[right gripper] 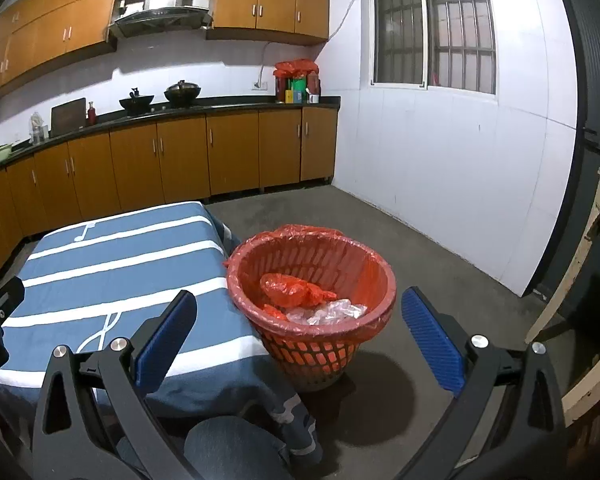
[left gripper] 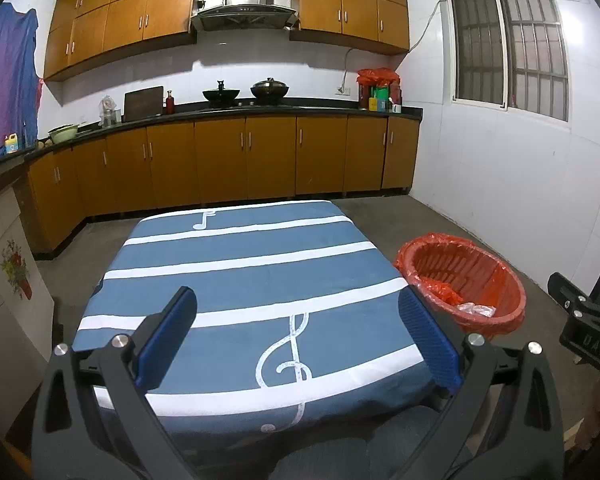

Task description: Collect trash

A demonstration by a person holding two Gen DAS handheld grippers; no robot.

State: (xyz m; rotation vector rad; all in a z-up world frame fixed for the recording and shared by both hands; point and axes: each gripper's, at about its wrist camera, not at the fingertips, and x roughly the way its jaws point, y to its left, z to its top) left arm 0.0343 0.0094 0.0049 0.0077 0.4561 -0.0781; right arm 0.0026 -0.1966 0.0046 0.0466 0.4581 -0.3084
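Red-lined basket point(right gripper: 312, 280) holds crumpled red and clear plastic point(right gripper: 332, 311).

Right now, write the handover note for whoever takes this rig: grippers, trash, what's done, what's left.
Left hand-held gripper: open, empty, held over the near part of the table.
Right hand-held gripper: open, empty, aimed toward the red basket.
The basket, lined with a red bag, stands on the floor beside the table's right edge. Inside lie crumpled red plastic and clear plastic wrap.
Done: no trash shows on the striped cloth.
Left: nothing seen to pick up; check the areas outside both views.
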